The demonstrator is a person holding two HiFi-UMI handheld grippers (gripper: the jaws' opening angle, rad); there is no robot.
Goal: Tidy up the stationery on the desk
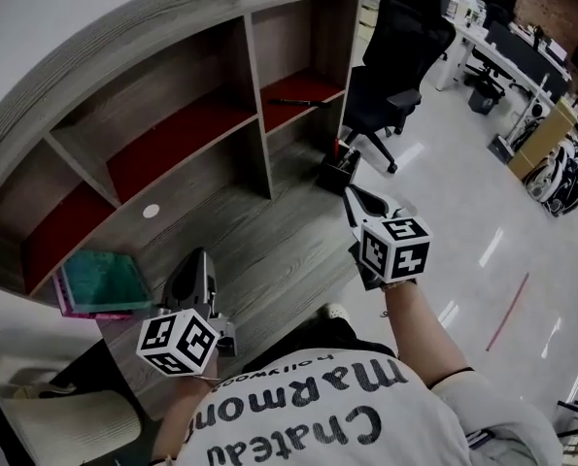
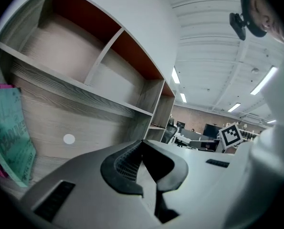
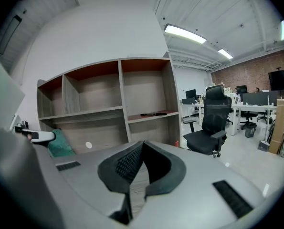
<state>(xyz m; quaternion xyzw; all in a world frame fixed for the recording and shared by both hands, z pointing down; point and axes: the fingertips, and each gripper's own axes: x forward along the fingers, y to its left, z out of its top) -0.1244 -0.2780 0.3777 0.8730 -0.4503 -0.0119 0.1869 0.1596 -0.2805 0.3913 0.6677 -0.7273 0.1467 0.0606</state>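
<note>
Above the desk (image 1: 259,231), the left gripper (image 1: 200,258) and right gripper (image 1: 351,196) hover with jaws closed on nothing. A green notebook (image 1: 102,280) lies at the left end and a pen holder (image 1: 339,170) stands at the right. Tidying looks nearly done, with perhaps only the shelf's pen (image 1: 298,102) left.

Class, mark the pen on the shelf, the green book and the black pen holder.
pen (image 1: 303,102), head view, mid-barrel.
green book (image 1: 104,280), head view, cover centre.
black pen holder (image 1: 335,175), head view, front wall.
</note>
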